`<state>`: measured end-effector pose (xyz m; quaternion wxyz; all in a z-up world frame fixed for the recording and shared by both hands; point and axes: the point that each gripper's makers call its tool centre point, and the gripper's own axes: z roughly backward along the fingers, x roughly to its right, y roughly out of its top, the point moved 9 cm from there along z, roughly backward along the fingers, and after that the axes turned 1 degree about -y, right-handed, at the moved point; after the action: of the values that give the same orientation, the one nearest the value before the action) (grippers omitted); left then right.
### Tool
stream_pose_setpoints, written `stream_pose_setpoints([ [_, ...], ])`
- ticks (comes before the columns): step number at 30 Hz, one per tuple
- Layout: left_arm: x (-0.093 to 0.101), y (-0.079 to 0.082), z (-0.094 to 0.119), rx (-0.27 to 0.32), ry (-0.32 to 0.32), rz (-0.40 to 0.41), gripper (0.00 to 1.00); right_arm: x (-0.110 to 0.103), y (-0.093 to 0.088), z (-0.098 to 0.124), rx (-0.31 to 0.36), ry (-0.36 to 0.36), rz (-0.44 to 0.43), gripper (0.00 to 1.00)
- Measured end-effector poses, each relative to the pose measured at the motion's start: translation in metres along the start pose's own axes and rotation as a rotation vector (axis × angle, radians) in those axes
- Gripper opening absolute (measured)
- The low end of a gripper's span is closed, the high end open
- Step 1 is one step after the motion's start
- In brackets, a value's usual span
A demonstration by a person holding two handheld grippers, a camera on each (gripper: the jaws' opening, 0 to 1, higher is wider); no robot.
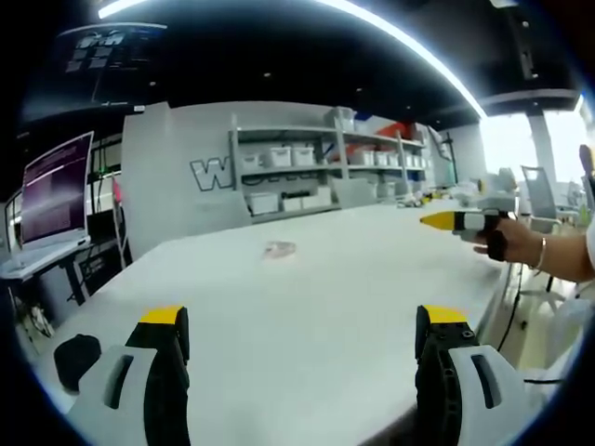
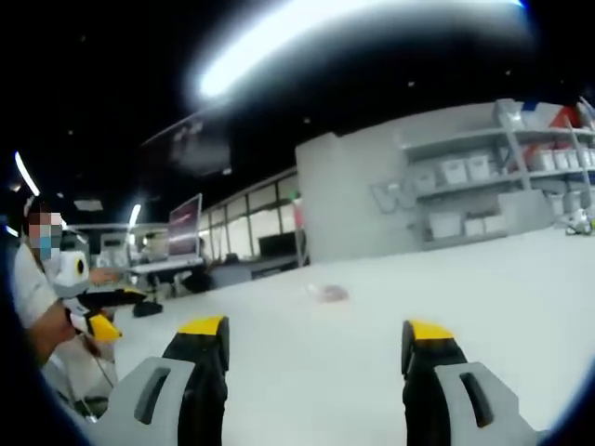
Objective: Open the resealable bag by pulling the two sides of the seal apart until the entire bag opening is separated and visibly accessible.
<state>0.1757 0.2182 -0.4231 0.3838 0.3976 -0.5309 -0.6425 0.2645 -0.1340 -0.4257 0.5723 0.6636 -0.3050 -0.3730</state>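
Item: small clear plastic resealable bag (image 1: 278, 248), lying flat mid-way across the white counter (image 1: 307, 307), well apart from both tools. Judged light, limp, slippery; grip opposite seal lips. Left hand-held gripper (image 1: 302, 334) and right hand-held gripper (image 2: 314, 346): jaws spread, empty.
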Motion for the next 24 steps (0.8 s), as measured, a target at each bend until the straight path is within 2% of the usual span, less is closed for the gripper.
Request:
stream_pose_setpoints([
  [14,-0.001,0.000,-0.002,0.007,0.008,-0.003,1.00,0.004,0.004,0.022,0.027,-0.029,0.026,0.76],
  [24,-0.008,-0.004,-0.002,0.014,0.041,-0.001,0.99,0.007,0.004,0.035,0.048,-0.043,0.032,0.76],
])
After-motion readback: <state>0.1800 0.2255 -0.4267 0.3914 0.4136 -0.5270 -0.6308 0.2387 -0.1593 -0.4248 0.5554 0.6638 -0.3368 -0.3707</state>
